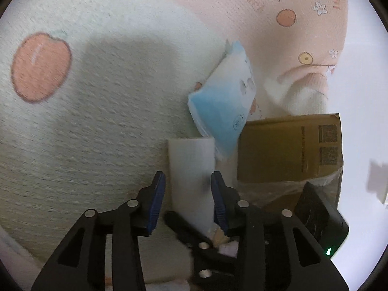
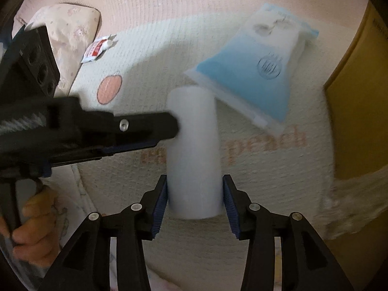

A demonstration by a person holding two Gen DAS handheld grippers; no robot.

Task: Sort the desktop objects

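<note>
A white paper roll (image 2: 194, 150) lies on a cream blanket printed with peaches (image 2: 254, 194). My right gripper (image 2: 195, 194) points steeply down over the roll's near end, open, its blue pads close on either side without visibly squeezing it. My left gripper (image 2: 167, 133) reaches in from the left, one finger tip at the roll's side. In the left wrist view the roll (image 1: 191, 169) shows between the open left gripper (image 1: 189, 194), with a gap at the left pad. A blue-and-white tissue pack (image 2: 257, 72) lies just beyond the roll, tilted.
A brown cardboard box (image 1: 291, 150) with clear plastic wrap (image 2: 351, 206) stands right of the roll. A red-and-white sachet (image 2: 97, 48) and a pink patterned pillow (image 2: 70, 29) lie at the far left. A hand (image 2: 31, 230) grips the left gripper's handle.
</note>
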